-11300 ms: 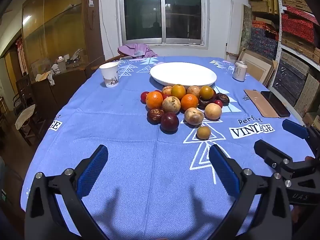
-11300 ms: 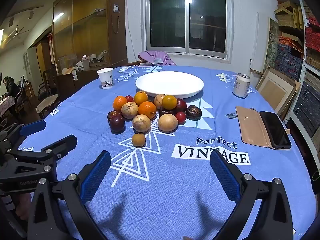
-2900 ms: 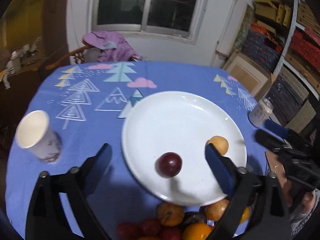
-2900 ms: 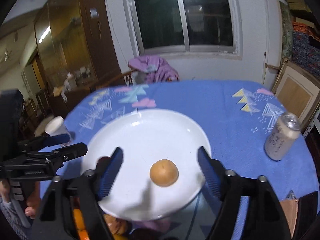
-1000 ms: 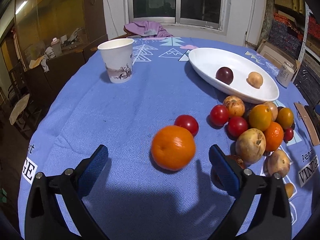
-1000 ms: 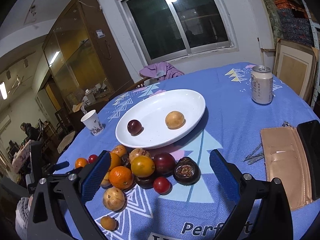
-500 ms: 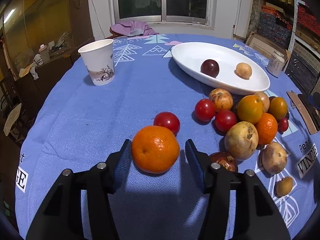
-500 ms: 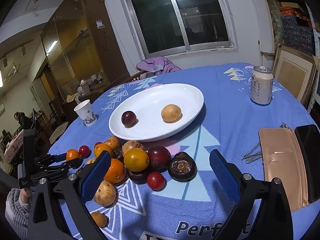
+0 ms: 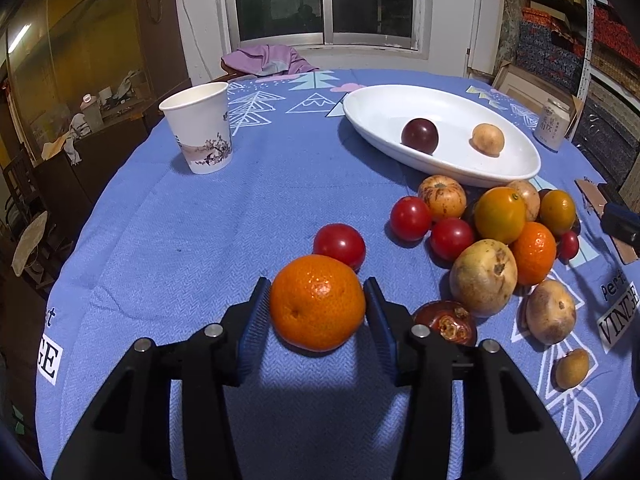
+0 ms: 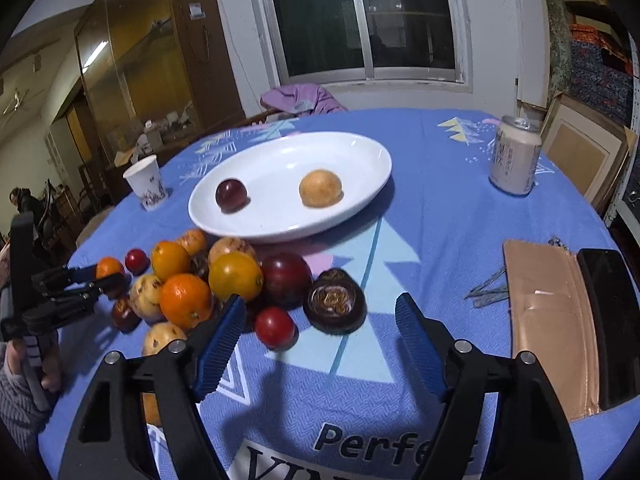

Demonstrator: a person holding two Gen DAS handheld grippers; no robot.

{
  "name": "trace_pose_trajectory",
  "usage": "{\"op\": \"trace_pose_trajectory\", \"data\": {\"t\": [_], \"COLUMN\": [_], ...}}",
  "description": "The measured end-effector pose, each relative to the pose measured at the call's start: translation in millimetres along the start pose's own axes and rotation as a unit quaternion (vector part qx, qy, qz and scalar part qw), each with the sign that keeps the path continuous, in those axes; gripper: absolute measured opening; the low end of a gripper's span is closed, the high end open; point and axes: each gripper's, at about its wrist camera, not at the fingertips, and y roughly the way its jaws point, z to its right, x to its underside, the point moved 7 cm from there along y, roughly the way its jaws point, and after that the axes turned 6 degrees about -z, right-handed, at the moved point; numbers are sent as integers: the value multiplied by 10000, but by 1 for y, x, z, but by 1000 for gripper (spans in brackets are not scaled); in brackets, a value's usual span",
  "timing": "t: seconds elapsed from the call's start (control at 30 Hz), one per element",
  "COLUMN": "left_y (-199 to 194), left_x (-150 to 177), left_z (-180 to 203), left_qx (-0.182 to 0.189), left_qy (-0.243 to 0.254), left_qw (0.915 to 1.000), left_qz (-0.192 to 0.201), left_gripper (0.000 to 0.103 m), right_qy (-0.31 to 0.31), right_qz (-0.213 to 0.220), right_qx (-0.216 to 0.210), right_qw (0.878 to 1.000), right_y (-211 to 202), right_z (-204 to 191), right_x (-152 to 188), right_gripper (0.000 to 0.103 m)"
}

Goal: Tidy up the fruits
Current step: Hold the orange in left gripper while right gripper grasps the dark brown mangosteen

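Note:
An orange (image 9: 318,304) rests on the blue tablecloth, apart from the fruit heap (image 9: 500,216). My left gripper (image 9: 316,284) is closing on it, both blue pads against its sides. The right wrist view shows that same left gripper (image 10: 106,276) at the far left. The white plate (image 10: 280,216) holds a dark plum (image 10: 231,195) and a tan fruit (image 10: 321,188). My right gripper (image 10: 320,300) is closing, its pads touching nothing. A dark brown fruit (image 10: 334,306) and a small red tomato (image 10: 275,327) lie just ahead, between its fingers.
A paper cup (image 9: 200,128) stands at the left, a drink can (image 10: 514,156) at the far right. A tan wallet (image 10: 544,320) and a black phone (image 10: 608,328) lie near the right edge. A person's hand (image 10: 24,364) holds the left gripper's handle.
The left jaws have closed from wide open onto the orange. The right jaws have narrowed, and that gripper has sunk a little toward the dark brown fruit.

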Motion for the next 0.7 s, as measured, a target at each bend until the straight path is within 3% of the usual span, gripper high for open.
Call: {"op": "trace_pose_trajectory", "data": {"t": [0.2, 0.33, 0.43, 0.7], "left_y": [-1, -1, -1, -2], "left_x": [1, 2, 2, 5], "left_z": [3, 3, 4, 2], "left_qx": [-33, -54, -69, -62], "left_qy": [28, 29, 35, 56], "left_qw": [10000, 10000, 10000, 9999], "left_qz": [-22, -27, -27, -70], "left_gripper": [47, 47, 47, 47], "right_qy": [-153, -65, 38, -172], "right_qz": [-139, -322, -362, -499], "right_qx": [379, 241, 232, 412], "right_qw": [9991, 9992, 9991, 9978], "right_y": [15, 27, 31, 41], "right_z": [2, 5, 9, 7], "right_x": [2, 0, -1, -5], "right_gripper": [78, 61, 53, 52]}}
